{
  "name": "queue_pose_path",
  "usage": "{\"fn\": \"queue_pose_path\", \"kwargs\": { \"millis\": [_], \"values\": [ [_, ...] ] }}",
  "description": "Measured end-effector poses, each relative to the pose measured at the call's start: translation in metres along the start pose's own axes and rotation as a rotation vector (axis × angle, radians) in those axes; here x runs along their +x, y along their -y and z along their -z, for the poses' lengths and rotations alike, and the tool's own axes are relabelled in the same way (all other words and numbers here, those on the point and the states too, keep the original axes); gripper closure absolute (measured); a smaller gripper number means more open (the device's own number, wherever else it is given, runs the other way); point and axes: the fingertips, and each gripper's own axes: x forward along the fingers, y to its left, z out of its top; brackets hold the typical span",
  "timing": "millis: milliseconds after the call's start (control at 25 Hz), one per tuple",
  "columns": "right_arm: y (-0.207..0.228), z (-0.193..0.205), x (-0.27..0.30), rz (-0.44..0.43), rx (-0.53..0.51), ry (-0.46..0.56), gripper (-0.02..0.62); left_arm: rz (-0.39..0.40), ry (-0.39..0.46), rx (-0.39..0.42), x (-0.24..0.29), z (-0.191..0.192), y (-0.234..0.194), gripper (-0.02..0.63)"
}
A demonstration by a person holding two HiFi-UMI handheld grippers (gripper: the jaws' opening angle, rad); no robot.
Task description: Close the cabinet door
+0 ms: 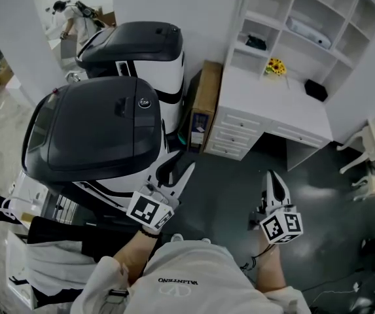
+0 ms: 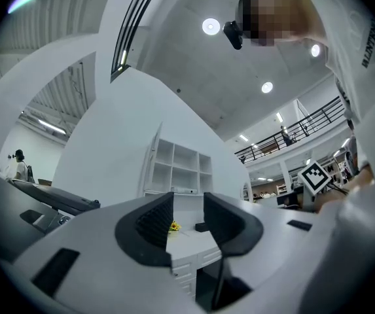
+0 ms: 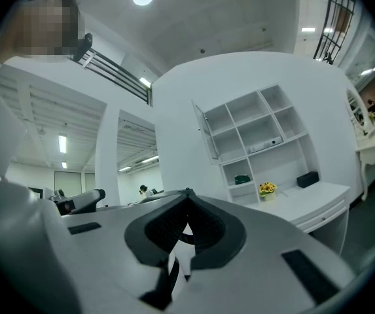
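Left gripper [image 1: 179, 173] just below centre in head view, toward 6 o'clock. Fingers apart, nothing between them. Right gripper [image 1: 274, 175] at 4 o'clock, fingers together at the tips, empty. Cabinet [image 1: 285, 5] at 1 o'clock above desk [image 1: 266, 103], well apart from both grippers. Door [image 3: 205, 131] on cabinet's left edge, swung open, nearly edge-on in right gripper view. Flowers [image 1: 275, 66] on desk at cabinet's foot. Black-topped machines [image 1: 95, 129] at 9–11 o'clock, near left gripper. Brown box [image 1: 207, 90] stands between machines and desk.
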Motion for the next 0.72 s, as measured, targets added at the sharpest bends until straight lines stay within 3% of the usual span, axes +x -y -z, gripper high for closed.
{"fn": "queue_pose_path", "kwargs": {
  "millis": [400, 720],
  "values": [
    [-0.015, 0.015, 0.014, 0.022, 0.001, -0.008, 0.586, 0.003, -0.005, -0.020, -0.007, 0.011, -0.025, 0.373],
    [0.008, 0.016, 0.036, 0.029, 0.015, -0.002, 0.586, 0.011, -0.023, -0.021, 0.021, 0.026, -0.032, 0.354]
  ]
}}
